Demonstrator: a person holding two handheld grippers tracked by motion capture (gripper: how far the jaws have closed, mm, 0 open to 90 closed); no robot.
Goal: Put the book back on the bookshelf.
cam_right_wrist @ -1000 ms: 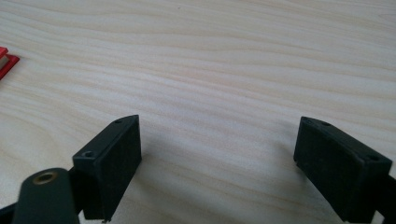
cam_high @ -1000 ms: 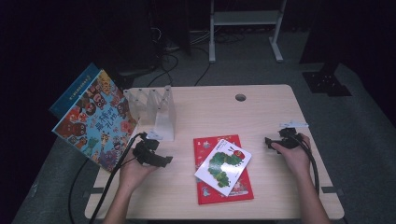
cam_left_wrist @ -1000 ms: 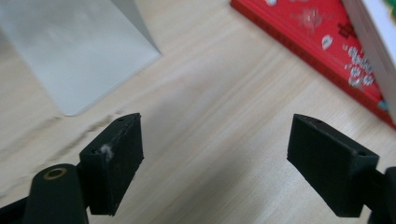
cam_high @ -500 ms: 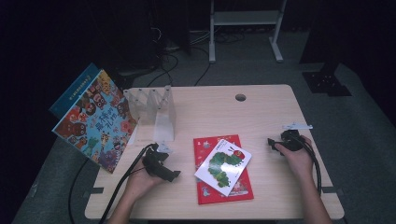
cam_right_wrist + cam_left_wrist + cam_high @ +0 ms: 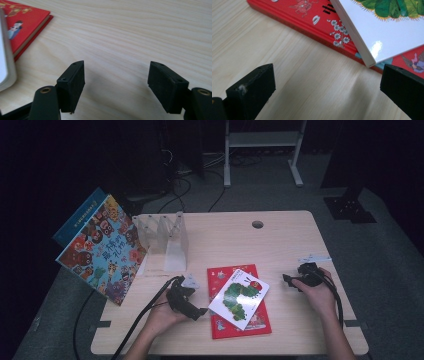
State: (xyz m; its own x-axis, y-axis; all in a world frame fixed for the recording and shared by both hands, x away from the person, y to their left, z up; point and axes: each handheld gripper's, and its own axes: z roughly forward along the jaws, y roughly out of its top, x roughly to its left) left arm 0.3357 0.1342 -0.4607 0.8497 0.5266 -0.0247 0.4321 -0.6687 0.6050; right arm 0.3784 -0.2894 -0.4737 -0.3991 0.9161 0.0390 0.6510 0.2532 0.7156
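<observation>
**Left gripper view: jaws spread at the corner of the white book**

Left gripper view first: jaws wide apart, nothing between them but bare wood, aimed low along the table (image 5: 294, 82) at the near corner of the white caterpillar book (image 5: 384, 37). Set low and level, probably so one jaw can slide under that overhanging corner. Lies askew on top of the red book (image 5: 312, 22), corner jutting past the red edge, which leaves a lip to catch.

High view next: left gripper (image 5: 192, 309) just beside the left edge of the stack, hand resting on the table behind it, cable trailing off the near edge. White caterpillar book (image 5: 239, 297) rotated across the red book (image 5: 250, 325), both near the middle of the front half of the table.

Right gripper (image 5: 295, 281) held apart from the stack on its right side, jaws likewise open and empty, pointed toward the books; seems parked in waiting, perhaps to steady the red book.

Farther out: clear book stand (image 5: 165, 240) at the back left, likely the destination, with colourful picture books (image 5: 102, 250) leaning beside it.
</observation>
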